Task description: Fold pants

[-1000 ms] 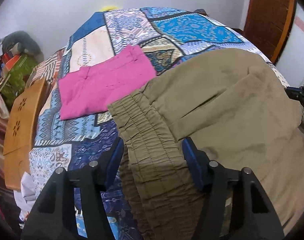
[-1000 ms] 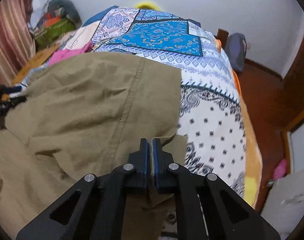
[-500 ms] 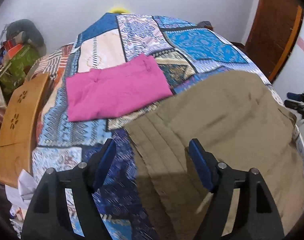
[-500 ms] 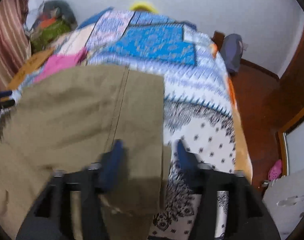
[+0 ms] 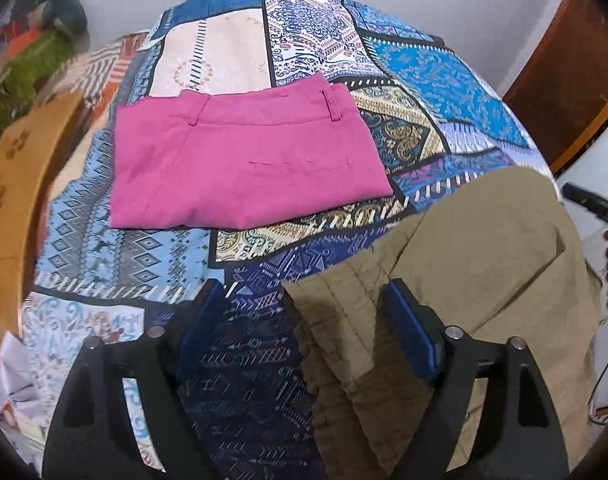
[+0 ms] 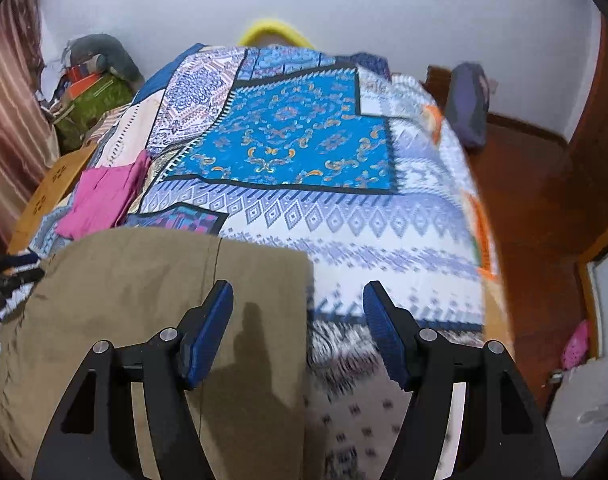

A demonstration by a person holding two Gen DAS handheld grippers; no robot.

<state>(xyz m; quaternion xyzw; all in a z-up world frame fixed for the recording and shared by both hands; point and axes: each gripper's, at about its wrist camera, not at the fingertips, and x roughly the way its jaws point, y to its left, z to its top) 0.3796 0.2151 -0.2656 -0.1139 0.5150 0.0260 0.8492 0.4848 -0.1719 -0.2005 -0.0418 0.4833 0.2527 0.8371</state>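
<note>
Both tongs, left (image 5: pixel 299 320) and right (image 6: pixel 297 320), have just opened and released the khaki pants (image 5: pixel 484 264), folded flat on the bed (image 6: pixel 384 216), so this fold looks done.

We see matt olive cloth pants (image 5: pixel 484 248) w/ ribbed elastic waist, smooth pink cloth shorts (image 5: pixel 239 164), printed cotton-like bedspread (image 6: pixel 295 136), glossy wood floor (image 6: pixel 536 184).

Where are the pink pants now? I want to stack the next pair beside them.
The pink pants lie folded on the patchwork bedspread, upper left in the left wrist view, beyond the khaki pants.
</note>
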